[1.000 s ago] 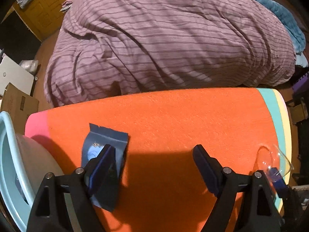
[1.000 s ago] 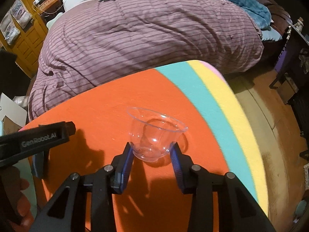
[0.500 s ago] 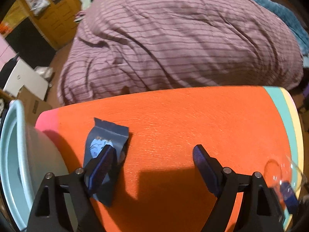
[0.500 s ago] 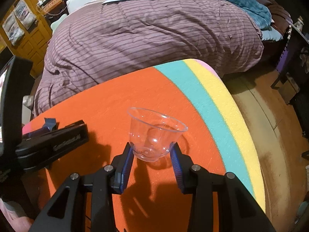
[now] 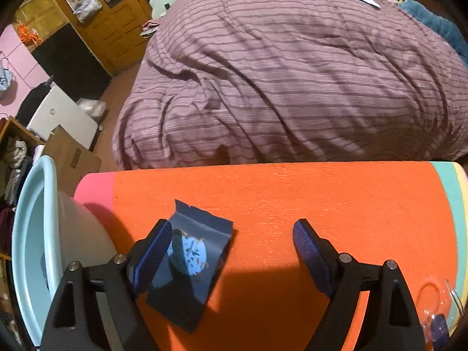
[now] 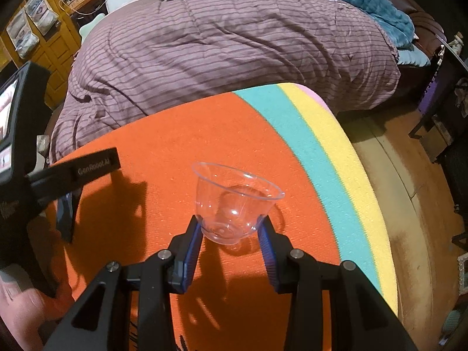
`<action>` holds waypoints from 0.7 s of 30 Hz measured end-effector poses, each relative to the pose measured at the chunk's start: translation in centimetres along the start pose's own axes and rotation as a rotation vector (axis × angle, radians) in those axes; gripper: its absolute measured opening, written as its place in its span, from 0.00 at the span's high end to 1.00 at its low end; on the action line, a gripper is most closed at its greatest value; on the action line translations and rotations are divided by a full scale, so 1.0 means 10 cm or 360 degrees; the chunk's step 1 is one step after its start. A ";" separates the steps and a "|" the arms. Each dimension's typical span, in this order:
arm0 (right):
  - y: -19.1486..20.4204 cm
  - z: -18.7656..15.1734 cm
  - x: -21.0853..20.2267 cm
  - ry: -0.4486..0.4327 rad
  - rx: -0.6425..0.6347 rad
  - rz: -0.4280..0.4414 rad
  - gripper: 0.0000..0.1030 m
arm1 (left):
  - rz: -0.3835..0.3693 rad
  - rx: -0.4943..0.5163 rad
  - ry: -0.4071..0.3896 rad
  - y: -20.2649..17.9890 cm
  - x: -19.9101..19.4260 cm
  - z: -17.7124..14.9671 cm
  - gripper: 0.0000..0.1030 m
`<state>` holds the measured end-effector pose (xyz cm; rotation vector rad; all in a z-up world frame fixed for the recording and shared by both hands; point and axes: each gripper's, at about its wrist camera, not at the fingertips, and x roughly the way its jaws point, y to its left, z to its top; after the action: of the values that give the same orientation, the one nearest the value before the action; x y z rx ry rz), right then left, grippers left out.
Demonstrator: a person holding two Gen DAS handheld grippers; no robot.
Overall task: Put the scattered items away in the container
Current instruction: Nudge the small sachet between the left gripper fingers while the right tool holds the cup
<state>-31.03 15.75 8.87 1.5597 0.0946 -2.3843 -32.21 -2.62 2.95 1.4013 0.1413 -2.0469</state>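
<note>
A dark blue foil packet (image 5: 193, 260) lies on the orange mat (image 5: 292, 199), just inside my left gripper's left finger. My left gripper (image 5: 231, 251) is open wide over the mat, holding nothing. A pale blue tub (image 5: 32, 234) stands at the mat's left end. My right gripper (image 6: 231, 239) is shut on a clear plastic cup (image 6: 234, 199), which stays upright just above the mat (image 6: 175, 146). The cup (image 5: 438, 301) also shows at the lower right of the left wrist view. The left gripper's body (image 6: 73, 172) shows at the left of the right wrist view.
A bed with a striped purple duvet (image 5: 292, 73) lies right behind the mat. The mat has teal and yellow stripes (image 6: 321, 152) at its right end. Cardboard boxes (image 5: 70, 158) and a wooden door (image 5: 96, 23) are at the left. Bare floor (image 6: 409, 190) lies to the right.
My left gripper has swung left and a little up, so more of the tub, packet and room shows. My right gripper still holds the cup in almost the same place.
</note>
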 end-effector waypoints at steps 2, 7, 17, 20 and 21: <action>0.02 -0.01 0.00 0.0001 -0.0001 0.0011 0.60 | 0.0062 -0.0005 -0.0017 -0.01 0.02 0.00 0.14; 0.02 -0.03 0.01 0.0008 -0.0012 0.0019 0.60 | 0.0106 -0.0047 -0.0069 -0.02 0.01 0.01 0.13; 0.01 -0.06 0.01 0.0007 0.0003 0.0040 0.60 | -0.0060 -0.0209 -0.0031 0.13 0.02 0.01 0.13; 0.03 -0.06 0.00 0.0003 -0.0003 0.0041 0.60 | -0.0088 -0.0198 -0.0028 0.08 -0.03 -0.04 0.13; 0.04 -0.05 0.00 0.0001 -0.0003 0.0044 0.60 | -0.0108 -0.0191 -0.0024 0.06 -0.04 -0.06 0.11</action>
<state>-30.43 15.51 8.72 1.5511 0.0751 -2.3615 -31.34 -2.64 3.25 1.3234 0.3038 -2.0677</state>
